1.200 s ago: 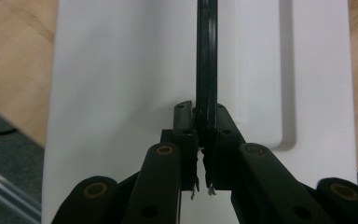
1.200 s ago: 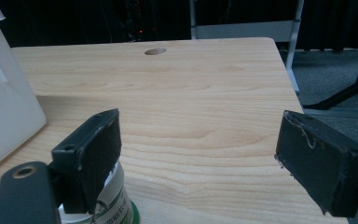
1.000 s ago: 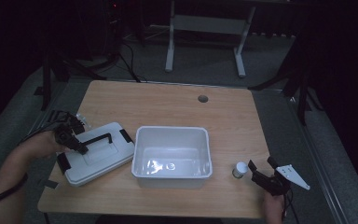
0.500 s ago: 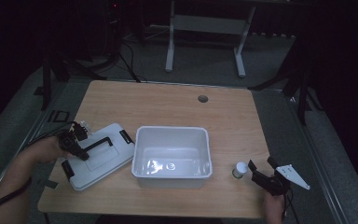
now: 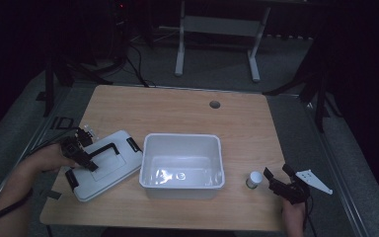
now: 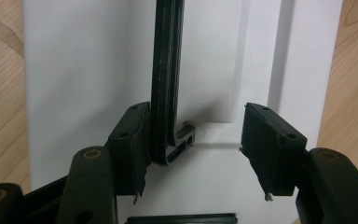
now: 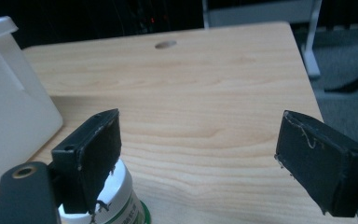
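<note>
A white lid [image 5: 106, 165] lies flat near the table's front left corner, just beside the white bin [image 5: 182, 165]. It has black clips at two ends and a black handle [image 6: 168, 84] folded down across its top.

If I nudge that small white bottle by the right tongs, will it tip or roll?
The bottle stands upright on the smooth table, narrow and small, so it probably tips easily. Its round body would likely roll afterwards. It looks light.

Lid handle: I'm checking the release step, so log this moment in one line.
left gripper: jaws just opening, lid handle between them | lid: flat on table | right gripper: open beside bottle
</note>
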Motion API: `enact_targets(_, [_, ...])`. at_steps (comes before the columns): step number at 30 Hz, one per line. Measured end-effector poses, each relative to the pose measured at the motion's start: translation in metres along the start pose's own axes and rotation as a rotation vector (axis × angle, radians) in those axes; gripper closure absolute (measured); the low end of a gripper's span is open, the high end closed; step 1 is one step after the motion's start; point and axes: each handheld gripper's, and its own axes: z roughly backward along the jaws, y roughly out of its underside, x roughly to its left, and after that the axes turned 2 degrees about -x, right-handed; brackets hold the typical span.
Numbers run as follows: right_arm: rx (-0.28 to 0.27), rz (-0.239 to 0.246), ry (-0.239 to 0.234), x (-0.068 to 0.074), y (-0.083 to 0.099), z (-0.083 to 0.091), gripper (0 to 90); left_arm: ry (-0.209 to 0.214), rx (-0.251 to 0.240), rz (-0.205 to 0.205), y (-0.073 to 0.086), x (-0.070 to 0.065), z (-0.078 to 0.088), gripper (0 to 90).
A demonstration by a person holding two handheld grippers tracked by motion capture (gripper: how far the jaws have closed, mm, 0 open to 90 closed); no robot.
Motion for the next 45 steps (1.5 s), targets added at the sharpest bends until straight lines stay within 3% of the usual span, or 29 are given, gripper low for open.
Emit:
enact_targets(1, [0.0,0.0,0.0,0.0,0.0,0.0,13.6,0.0,0.0,0.0,0.0,0.0,0.0,39.6])
enact_targets(6, [0.116,-0.013,0.024,-0.003,-0.007,-0.005,13.6,-0.016,0.002,-0.003,0.002,0.001,0.002,39.6])
enact_targets(11, [0.22,-0.005,0.092,-0.009,-0.008,-0.009,13.7,-0.016,0.004,-0.001,0.003,0.001,0.002,39.2])
enact_targets(13, [0.241,-0.009,0.097,-0.01,-0.008,-0.009,13.9,-0.017,0.003,0.001,0.002,0.001,0.001,39.2])
enact_targets(15, [0.319,-0.012,0.117,-0.014,-0.011,-0.01,14.1,-0.016,0.011,-0.007,0.002,0.0,0.0,39.2])
enact_targets(18, [0.407,0.02,0.112,-0.017,-0.015,-0.01,14.1,-0.013,0.009,-0.014,0.002,0.0,0.001,39.3])
enact_targets(19, [0.407,0.02,0.112,-0.017,-0.015,-0.01,14.1,-0.013,0.009,-0.014,0.002,0.0,0.001,39.2])
enact_targets(22, [0.502,0.115,0.093,-0.02,-0.024,-0.009,13.3,-0.002,-0.001,-0.012,0.003,0.0,0.002,39.2])
enact_targets(23, [0.502,0.115,0.093,-0.02,-0.024,-0.009,13.3,-0.004,0.005,-0.01,0.004,0.0,0.002,39.2])
enact_targets(28, [0.658,0.248,0.004,-0.026,-0.034,-0.008,13.6,-0.004,0.013,-0.013,0.007,0.001,0.003,39.2])
enact_targets(29, [0.658,0.248,0.004,-0.026,-0.034,-0.008,13.6,-0.004,0.013,-0.013,0.007,0.001,0.003,39.2])
enact_targets(32, [0.737,0.307,-0.045,-0.026,-0.036,-0.008,13.8,-0.002,0.007,-0.013,0.007,0.001,0.005,39.2])
enact_targets(33, [0.782,0.342,-0.084,-0.025,-0.037,-0.008,13.9,-0.002,0.007,-0.013,0.007,0.001,0.005,39.2])
enact_targets(36, [0.834,0.383,-0.128,-0.021,-0.038,-0.009,13.9,-0.01,0.011,-0.017,0.007,0.0,0.006,39.2])
enact_targets(39, [0.843,0.4,-0.142,-0.02,-0.039,-0.01,13.9,-0.014,0.011,-0.014,0.007,0.0,0.008,39.2])
enact_targets(40, [0.881,0.445,-0.187,-0.016,-0.041,-0.011,14.2,-0.012,0.012,-0.013,0.008,0.0,0.008,39.2])
enact_targets(41, [0.893,0.463,-0.2,-0.015,-0.041,-0.011,14.6,-0.012,0.014,-0.017,0.008,0.0,0.008,39.2])
enact_targets(45, [0.947,0.484,-0.27,-0.01,-0.046,-0.012,14.7,-0.003,0.013,-0.02,0.008,-0.001,0.008,39.2])
